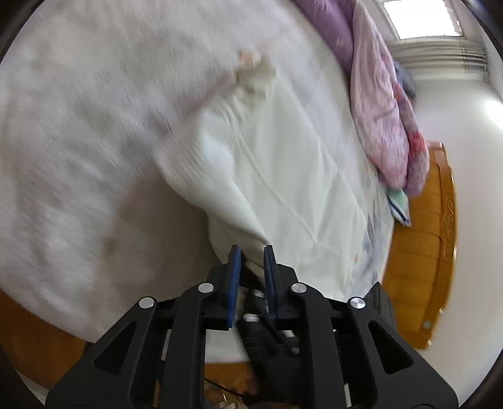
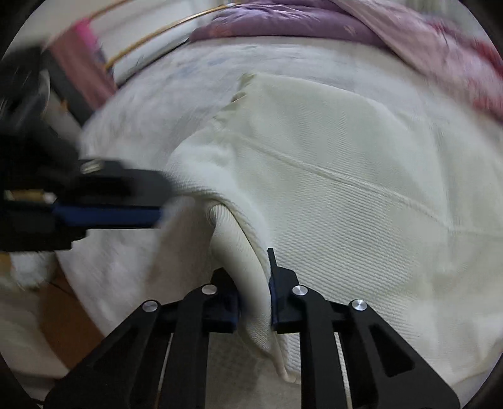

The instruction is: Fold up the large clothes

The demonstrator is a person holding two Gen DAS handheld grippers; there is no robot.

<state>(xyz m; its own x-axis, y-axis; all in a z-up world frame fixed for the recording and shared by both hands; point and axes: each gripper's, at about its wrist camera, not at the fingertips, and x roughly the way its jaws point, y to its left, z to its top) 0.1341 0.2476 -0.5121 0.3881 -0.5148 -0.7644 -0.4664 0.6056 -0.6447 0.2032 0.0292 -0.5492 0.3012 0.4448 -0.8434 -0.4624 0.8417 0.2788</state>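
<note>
Cream ribbed garment lies spread over a white bed, near the edge closest to the cameras. A raised seam line runs across its knit.

Left gripper: blue-padded fingers nearly closed, a bunched fold of the cream cloth pinched between them at the garment's near corner. In the right wrist view the same gripper enters from the left, blurred, touching the garment's edge.

Right gripper: fingers clamped on a thick rolled fold of the garment; a loose end hangs down between them toward the camera.

Beyond the garment, a pink and purple quilt is heaped along the far side of the bed. Orange wooden bed frame shows at right in the left wrist view; window above.

No legible writing, brand or label on any item; much of both views is motion-blurred.
</note>
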